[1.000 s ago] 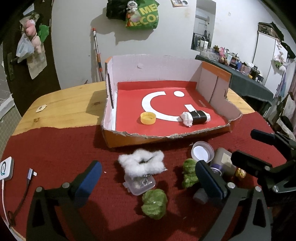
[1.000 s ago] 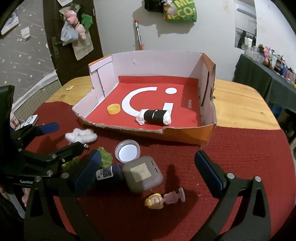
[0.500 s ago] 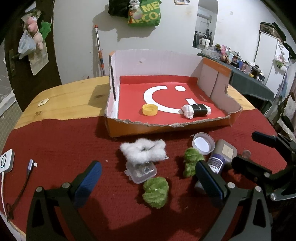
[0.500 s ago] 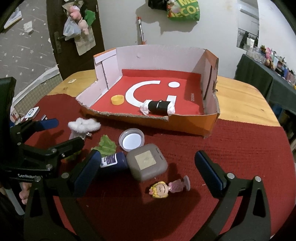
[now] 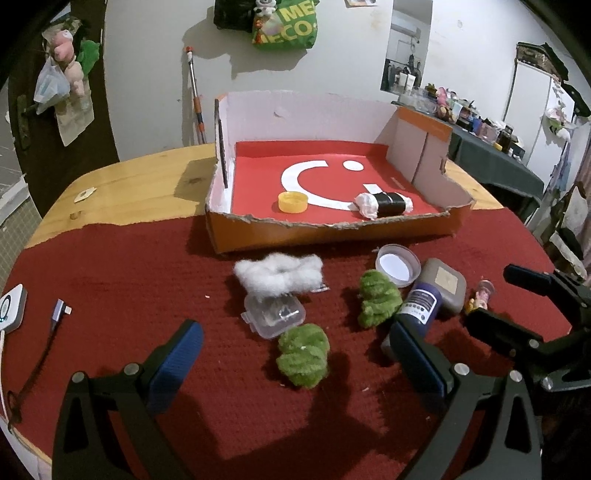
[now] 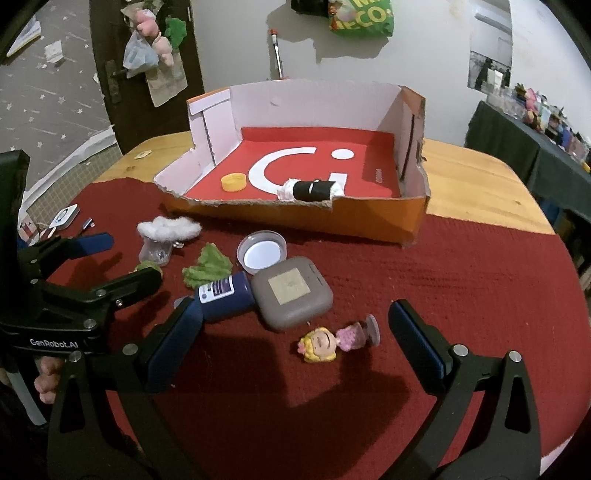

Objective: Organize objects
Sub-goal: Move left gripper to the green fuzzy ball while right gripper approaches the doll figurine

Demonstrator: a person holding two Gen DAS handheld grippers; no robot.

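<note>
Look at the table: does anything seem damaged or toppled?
Yes. The cardboard box's front wall is torn down to a ragged edge. The doll figurine and blue bottle lie on their sides on the red cloth.

A dim room with a white wall behind a wooden table.
A dark door stands upper left; a green bag hangs top centre.

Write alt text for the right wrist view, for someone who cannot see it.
Open tongs hover above a small doll lying on a red cloth, with a grey case, blue bottle and white lid nearby. Behind stands an open box holding a yellow cap and a black roll.
</note>
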